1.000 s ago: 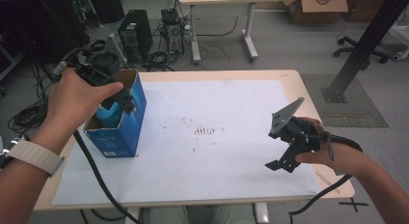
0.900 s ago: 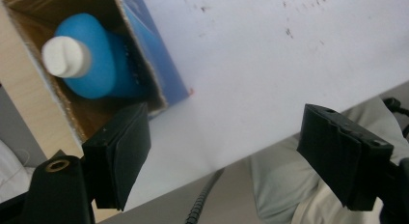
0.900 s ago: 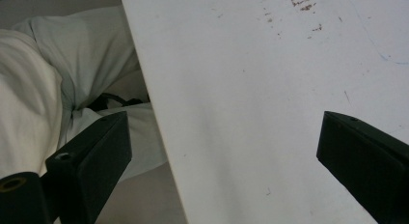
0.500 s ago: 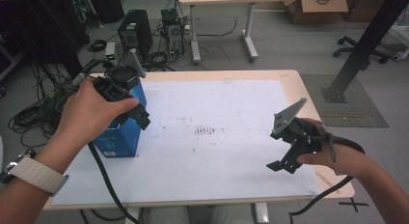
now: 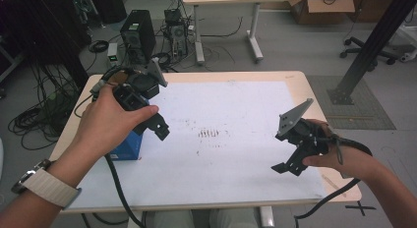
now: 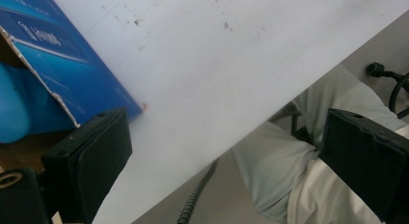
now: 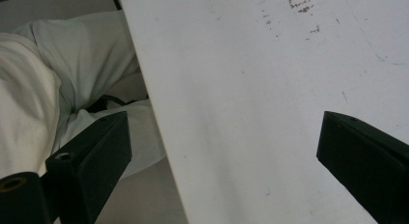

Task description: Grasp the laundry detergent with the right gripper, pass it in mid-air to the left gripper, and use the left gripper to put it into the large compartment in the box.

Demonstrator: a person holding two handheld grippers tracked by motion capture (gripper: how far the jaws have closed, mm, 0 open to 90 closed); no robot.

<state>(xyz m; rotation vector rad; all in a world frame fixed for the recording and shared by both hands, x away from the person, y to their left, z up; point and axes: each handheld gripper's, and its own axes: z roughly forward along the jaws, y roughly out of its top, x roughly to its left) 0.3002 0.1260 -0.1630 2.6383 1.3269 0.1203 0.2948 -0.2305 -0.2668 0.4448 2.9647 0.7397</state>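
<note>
— Where's the left gripper point(image 5: 158, 127)?

— Just beside the blue box point(image 5: 129, 145), over the white sheet point(image 5: 231, 159). Its 2 jaws have just been opening and stand spread, nothing between them.

— And the box?

— Upright near the table point(image 5: 314, 93)'s left edge, top open.

— The right gripper point(image 5: 284, 168)?

— Spread too, holding nothing, well apart near the right side.
</note>
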